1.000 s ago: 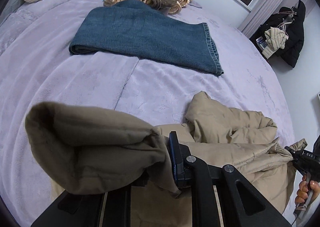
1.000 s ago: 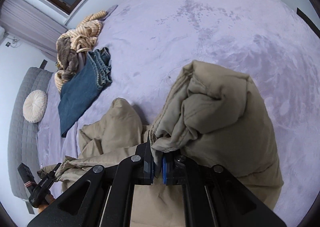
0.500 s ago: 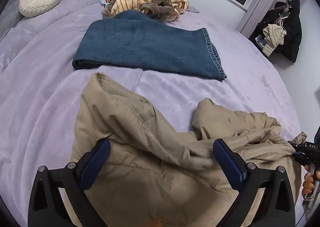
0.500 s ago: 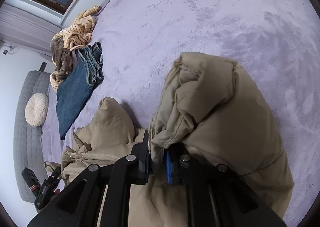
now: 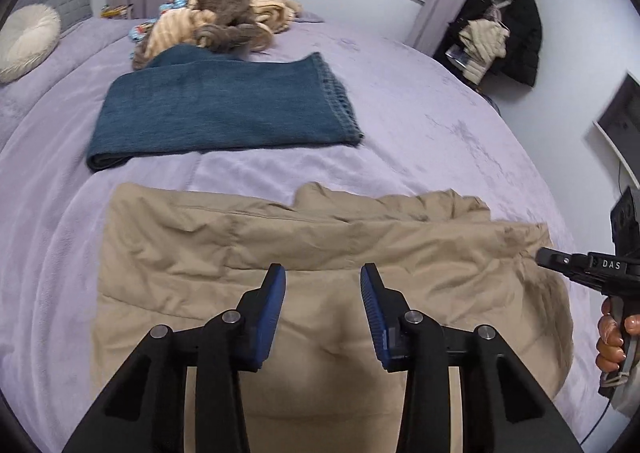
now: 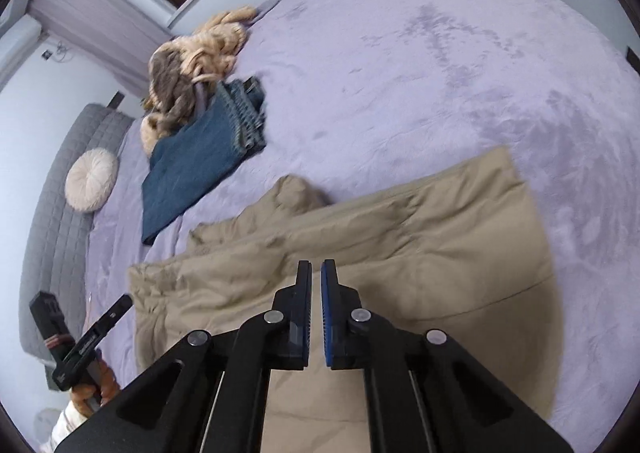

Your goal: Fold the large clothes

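A tan padded jacket (image 5: pixel 320 245) lies spread flat on the lilac bed; it also shows in the right wrist view (image 6: pixel 400 265). My left gripper (image 5: pixel 323 273) hovers open and empty over the jacket's near part. My right gripper (image 6: pixel 316 273) is above the jacket too, its jaws nearly together with a narrow gap and nothing between them. It also shows at the right edge of the left wrist view (image 5: pixel 540 255), by the jacket's right end. The left gripper shows at lower left of the right wrist view (image 6: pixel 124 301).
Folded blue jeans (image 5: pixel 224 109) lie beyond the jacket, with a heap of striped and brown clothes (image 5: pixel 224 25) behind. A round white cushion (image 5: pixel 28 41) sits at far left. Dark coats (image 5: pixel 504 25) hang at the right wall. The bed edge (image 5: pixel 560 213) runs close on the right.
Both grippers let go of the jacket folds they held. The jacket dropped and now lies flat. The left gripper opened first, then narrowed; the right opened slightly.
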The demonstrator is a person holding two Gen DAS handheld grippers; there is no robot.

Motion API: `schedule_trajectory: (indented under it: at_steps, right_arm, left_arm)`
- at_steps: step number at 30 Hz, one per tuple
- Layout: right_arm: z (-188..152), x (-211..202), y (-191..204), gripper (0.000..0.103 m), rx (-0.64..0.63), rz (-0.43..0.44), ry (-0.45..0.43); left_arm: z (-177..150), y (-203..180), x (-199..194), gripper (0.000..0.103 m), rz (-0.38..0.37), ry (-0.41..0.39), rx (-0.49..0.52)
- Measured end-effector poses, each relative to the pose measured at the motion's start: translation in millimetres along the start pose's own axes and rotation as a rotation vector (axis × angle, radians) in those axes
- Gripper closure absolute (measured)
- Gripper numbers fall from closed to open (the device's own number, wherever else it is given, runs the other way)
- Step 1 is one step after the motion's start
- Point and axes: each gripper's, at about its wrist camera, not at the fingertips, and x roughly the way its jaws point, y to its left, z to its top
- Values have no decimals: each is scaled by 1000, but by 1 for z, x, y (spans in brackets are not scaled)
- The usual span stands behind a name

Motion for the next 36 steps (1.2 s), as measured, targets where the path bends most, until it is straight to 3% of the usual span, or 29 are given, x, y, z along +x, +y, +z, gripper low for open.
schedule_trajectory:
  at_steps: [3,5,7,11,14,17,20,23,28,35,36]
  right_arm:
    - [-15,38,26,98,-100,-11,37]
    - [-24,67,30,98,-114,-29,70]
    - [-28,88,24,101,-110,-55,75]
    - [-21,108,11,103,-89,-35,88]
    - [-10,97,5,103,-99,-38,92]
    - [6,67,-22,103,-99,-134,39]
    - [21,37,-64,103,-46,-267,-12]
    - [24,29,-113,103,67,-308,3]
    - [24,51,-146,103,179,-263,4]
    - [31,52,-135,103,189,-312,-4]
    - [33,51,-132,99,187,-316,-7]
  left_arm:
    - [-9,-28,31,61,-9,32,36]
    - [-15,-34,55,61,26,53,39]
    - [-21,-33,73,61,66,66,40]
    - [-19,-21,92,61,69,94,0]
    - [-11,-10,85,61,78,98,5]
    - [-1,21,69,61,172,64,15]
    - [2,74,63,61,261,59,-51]
    - [-5,110,76,61,273,98,-129]
    - [-10,111,100,61,290,107,-114]
    - [-2,115,93,61,320,105,-159]
    - [0,114,89,61,323,104,-172]
